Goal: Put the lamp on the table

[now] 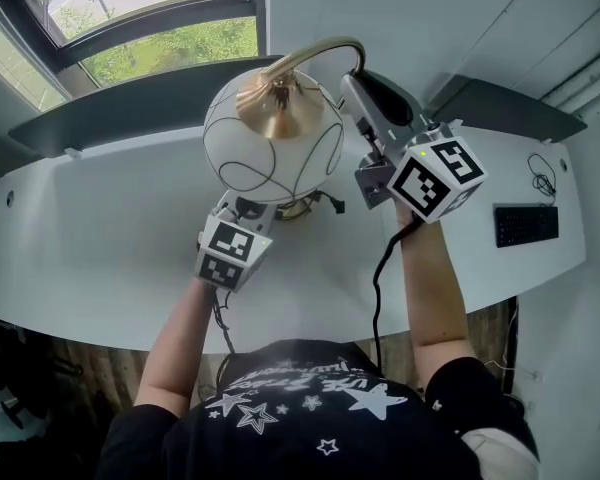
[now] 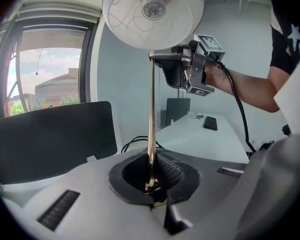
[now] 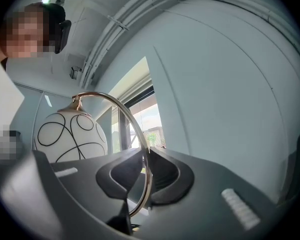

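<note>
- While both grippers hold it, the lamp (image 1: 280,128) sits over the back-middle of the table (image 1: 100,238). Its base is mostly hidden under the shade, so I cannot tell whether it touches the table.
- Shade (image 1: 250,153): white globe, smooth, thin black looping lines, open underneath with the bulb showing in the left gripper view.
- Cap and curved neck (image 1: 320,53): polished brass, a thin tube arching over the shade.
- Stem (image 2: 151,119): straight, thin brass rod, upright.
- Left gripper (image 1: 252,208): jaws clamped on the stem low down, ribbed black pads against it.
- Right gripper (image 1: 358,86): jaws narrow, pinching the neck near the top of the arch.
- Table: white, matte, curved front edge.
- Around: black keyboard (image 1: 526,225) at the right end, thin wire (image 1: 543,176) just behind it, both well apart from the lamp.
- Dark panels (image 1: 90,128) along the back edge, window (image 1: 160,28) behind them.
</note>
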`<state>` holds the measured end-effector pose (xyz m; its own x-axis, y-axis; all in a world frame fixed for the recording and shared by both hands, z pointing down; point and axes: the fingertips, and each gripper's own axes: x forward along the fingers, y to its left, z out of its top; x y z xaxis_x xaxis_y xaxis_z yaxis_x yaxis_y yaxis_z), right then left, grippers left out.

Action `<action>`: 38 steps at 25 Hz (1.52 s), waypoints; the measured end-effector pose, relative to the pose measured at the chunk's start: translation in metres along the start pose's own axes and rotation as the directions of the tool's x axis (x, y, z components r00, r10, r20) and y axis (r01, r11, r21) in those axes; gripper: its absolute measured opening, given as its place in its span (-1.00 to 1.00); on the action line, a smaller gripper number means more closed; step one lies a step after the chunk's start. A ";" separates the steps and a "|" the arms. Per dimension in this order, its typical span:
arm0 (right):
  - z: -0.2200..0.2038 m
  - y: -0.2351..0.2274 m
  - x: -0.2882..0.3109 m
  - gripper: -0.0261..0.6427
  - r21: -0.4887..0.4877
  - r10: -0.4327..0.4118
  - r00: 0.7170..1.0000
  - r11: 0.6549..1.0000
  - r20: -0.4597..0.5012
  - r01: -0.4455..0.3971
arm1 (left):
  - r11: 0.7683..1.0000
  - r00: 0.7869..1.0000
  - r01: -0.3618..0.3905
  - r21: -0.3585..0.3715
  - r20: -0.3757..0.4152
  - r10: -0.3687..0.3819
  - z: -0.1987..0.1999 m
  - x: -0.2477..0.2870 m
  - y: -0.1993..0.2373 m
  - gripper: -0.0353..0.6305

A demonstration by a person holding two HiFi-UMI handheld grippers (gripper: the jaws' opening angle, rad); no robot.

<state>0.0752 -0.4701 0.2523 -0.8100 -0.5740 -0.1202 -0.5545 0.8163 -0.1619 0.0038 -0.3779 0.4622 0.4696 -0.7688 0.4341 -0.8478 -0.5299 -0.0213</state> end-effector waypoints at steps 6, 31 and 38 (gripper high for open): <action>-0.016 -0.031 0.025 -0.79 -0.001 0.004 0.999 1.000 -0.049 -0.004 | 1.000 1.000 0.006 0.011 -0.020 -0.006 -0.003 0.035 0.025 -0.88; -0.087 -0.086 0.070 -0.79 0.008 0.028 0.991 1.000 -0.130 -0.027 | 0.999 0.998 -0.031 0.013 -0.057 0.032 -0.052 0.109 0.075 -0.88; -0.090 -0.081 0.070 -0.79 0.008 0.046 0.992 0.999 -0.116 -0.046 | 1.000 0.999 -0.022 0.008 -0.027 0.023 -0.056 0.111 0.076 -0.88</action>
<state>0.0463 -0.5709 0.3450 -0.8514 -0.5243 -0.0133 -0.5154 0.8411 -0.1638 -0.0224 -0.4830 0.5594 0.4436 -0.7707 0.4574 -0.8560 -0.5155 -0.0386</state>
